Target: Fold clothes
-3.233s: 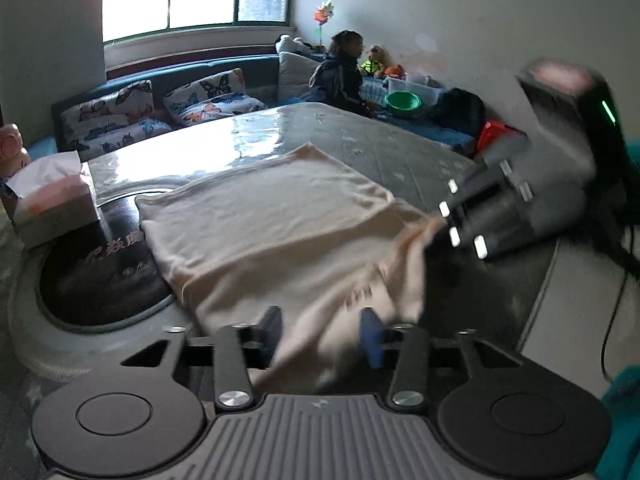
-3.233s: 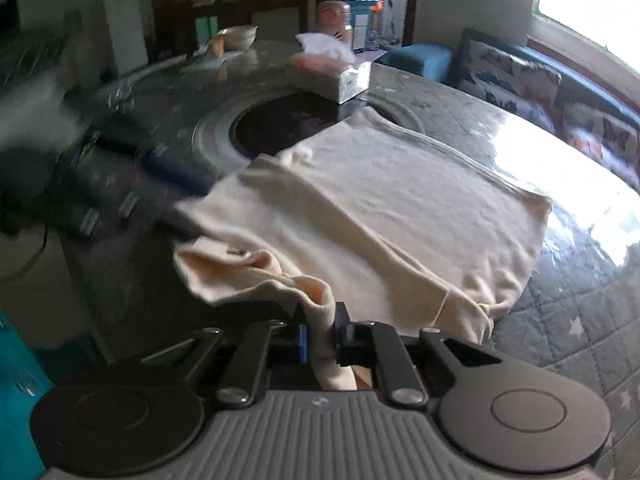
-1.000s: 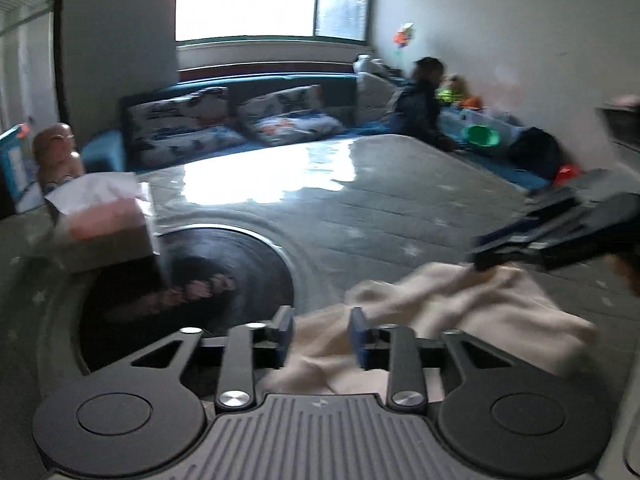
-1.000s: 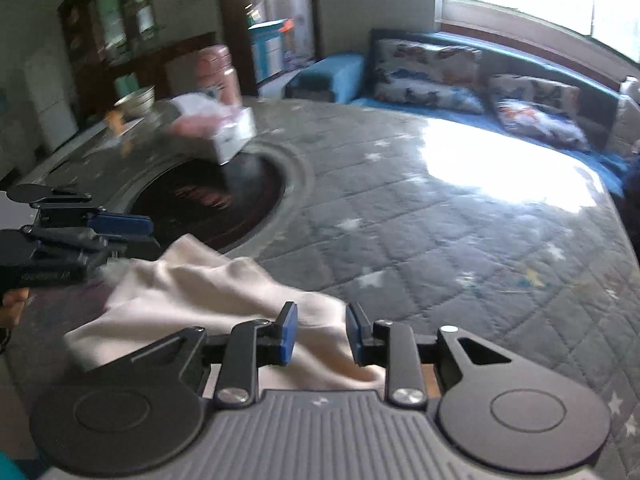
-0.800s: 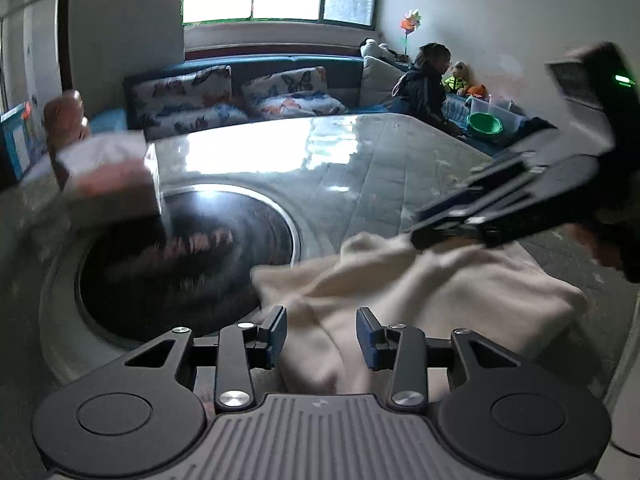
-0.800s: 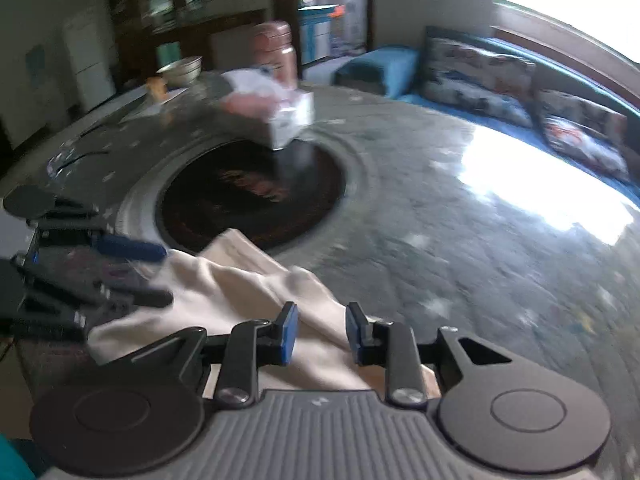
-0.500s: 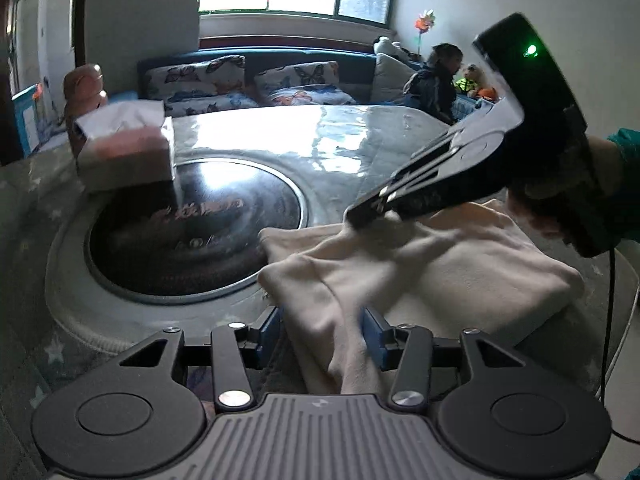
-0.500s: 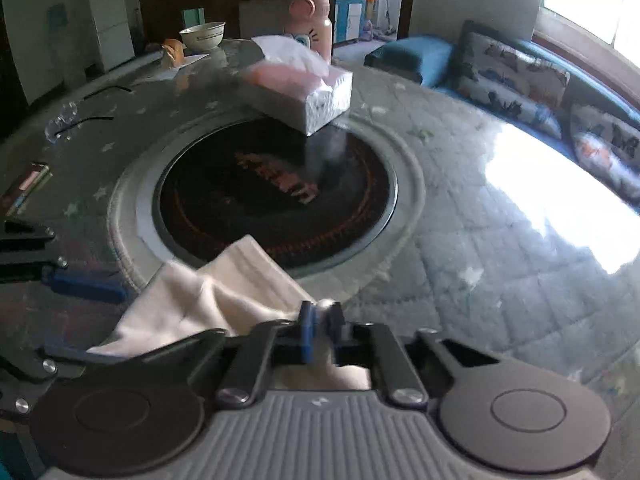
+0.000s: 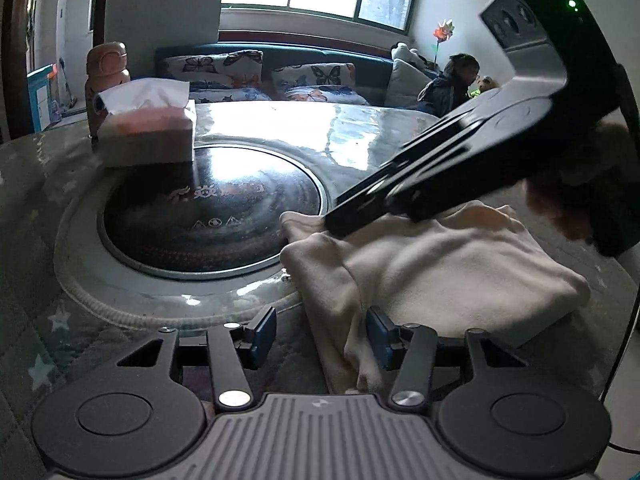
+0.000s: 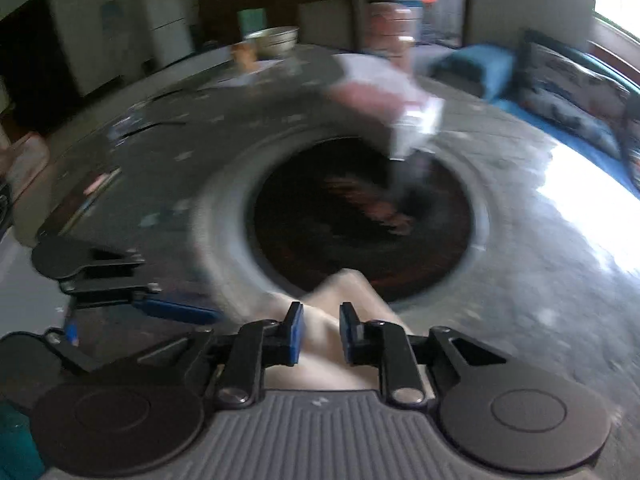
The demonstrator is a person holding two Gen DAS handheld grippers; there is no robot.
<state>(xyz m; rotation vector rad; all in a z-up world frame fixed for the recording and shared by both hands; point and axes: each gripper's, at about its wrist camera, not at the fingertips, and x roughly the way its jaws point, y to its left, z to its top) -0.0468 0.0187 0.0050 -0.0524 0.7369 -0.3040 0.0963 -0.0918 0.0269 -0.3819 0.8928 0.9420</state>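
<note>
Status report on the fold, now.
Both grippers, left gripper and right gripper, open, jaws just opening. Cream garment bundled beside dark hotplate. Nothing blocking.

A cream garment (image 9: 452, 272) lies folded (loosely, with soft creases) on the table, one corner overlapping the dark round inset.

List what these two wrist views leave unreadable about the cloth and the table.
- Cream cloth: near edge hidden behind the left tool, left wrist view.
- Cloth's far corner: covered by the right tool, same view.
- Tissue box: motion-blurred, right wrist view.
</note>
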